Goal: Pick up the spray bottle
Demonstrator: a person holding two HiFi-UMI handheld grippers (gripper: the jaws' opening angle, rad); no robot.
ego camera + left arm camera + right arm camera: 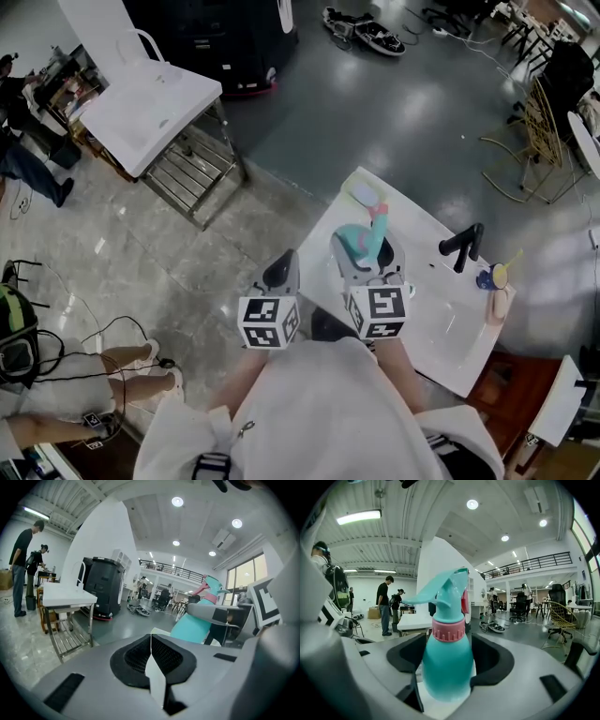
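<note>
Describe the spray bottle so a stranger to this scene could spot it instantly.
Find the white table at the right of the head view; the right gripper shows against its left part. That gripper's jaws clamp the spray bottle by its rounded body. It alone is teal, with a pink ribbed collar, unlike the black fixture further right.

The right claw holds the teal spray bottle, pink trigger uppermost, above the white desk near its left edge; the left claw hangs just beside it, off the desk's left edge and over the floor; a black tap-shaped fitting stands toward the desk's right edge; a pale oval pad lies at its far corner.
</note>
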